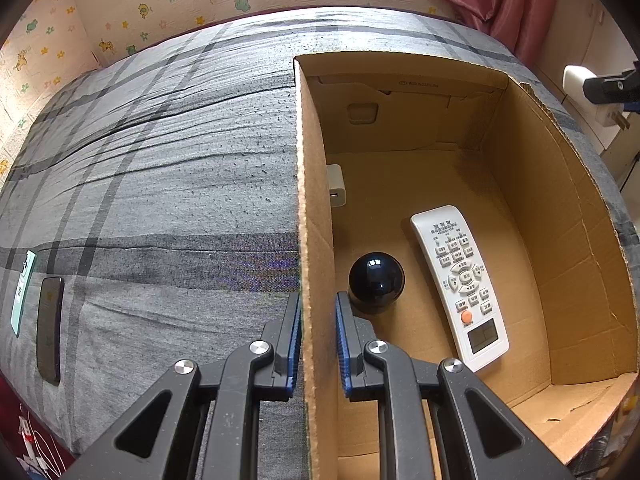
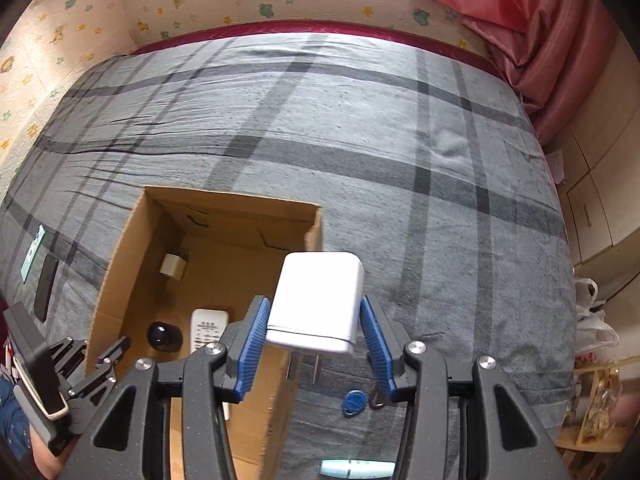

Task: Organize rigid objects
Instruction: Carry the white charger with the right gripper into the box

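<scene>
An open cardboard box (image 1: 540, 220) lies on a grey plaid bed. My left gripper (image 1: 318, 298) is shut on its left wall, one finger inside and one outside. Inside the box lie a white remote (image 1: 460, 284), a black ball (image 1: 376, 280) and a small white charger cube (image 1: 336, 186). My right gripper (image 2: 314, 302) is shut on a white power adapter (image 2: 320, 280), prongs pointing down, held in the air over the box's right wall (image 2: 316, 232). The left wrist view shows that adapter (image 1: 576, 78) at its right edge.
A blue key fob (image 2: 354, 402) and a pale blue pen-like thing (image 2: 356, 469) lie on the bed right of the box. A dark phone (image 1: 50, 328) and a teal phone (image 1: 22, 292) lie to the left. A wall and a red curtain (image 2: 540, 40) border the bed.
</scene>
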`<state>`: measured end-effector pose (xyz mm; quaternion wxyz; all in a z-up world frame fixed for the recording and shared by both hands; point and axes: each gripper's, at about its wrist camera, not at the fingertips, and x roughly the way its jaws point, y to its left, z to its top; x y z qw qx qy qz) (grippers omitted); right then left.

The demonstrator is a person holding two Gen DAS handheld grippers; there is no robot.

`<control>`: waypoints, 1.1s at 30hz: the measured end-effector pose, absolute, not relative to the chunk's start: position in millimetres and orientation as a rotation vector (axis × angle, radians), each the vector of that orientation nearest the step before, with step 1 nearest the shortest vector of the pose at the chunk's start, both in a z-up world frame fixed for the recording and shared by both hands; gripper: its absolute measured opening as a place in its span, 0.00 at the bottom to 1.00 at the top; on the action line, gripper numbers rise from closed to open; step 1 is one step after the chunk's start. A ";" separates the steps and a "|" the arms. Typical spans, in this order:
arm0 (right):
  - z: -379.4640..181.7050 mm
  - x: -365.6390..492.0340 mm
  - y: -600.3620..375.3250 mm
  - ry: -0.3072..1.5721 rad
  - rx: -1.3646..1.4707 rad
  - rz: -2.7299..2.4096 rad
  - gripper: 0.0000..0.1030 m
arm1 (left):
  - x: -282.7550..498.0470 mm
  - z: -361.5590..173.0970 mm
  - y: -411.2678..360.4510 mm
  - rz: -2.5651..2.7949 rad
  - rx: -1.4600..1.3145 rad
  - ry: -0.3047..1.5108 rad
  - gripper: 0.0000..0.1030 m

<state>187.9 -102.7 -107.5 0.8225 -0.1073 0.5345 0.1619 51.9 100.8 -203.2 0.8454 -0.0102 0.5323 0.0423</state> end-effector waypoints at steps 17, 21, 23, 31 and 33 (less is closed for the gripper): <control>-134.0 173.6 -22.1 1.173 -0.274 0.469 0.49 | 52.0 -204.3 100.5 0.085 -0.025 1.121 0.16; -151.5 175.8 -12.9 1.197 -0.285 0.472 0.49 | 51.7 -204.0 100.5 0.083 -0.026 1.119 0.16; -159.8 176.9 -8.4 1.206 -0.292 0.469 0.49 | 51.1 -204.2 101.1 0.082 -0.028 1.118 0.17; -202.7 190.5 1.5 1.263 -0.304 0.441 0.49 | 50.8 -203.7 100.8 0.081 -0.023 1.117 0.17; -212.1 194.3 2.2 1.279 -0.301 0.436 0.49 | 50.7 -203.5 100.4 0.081 -0.021 1.117 0.17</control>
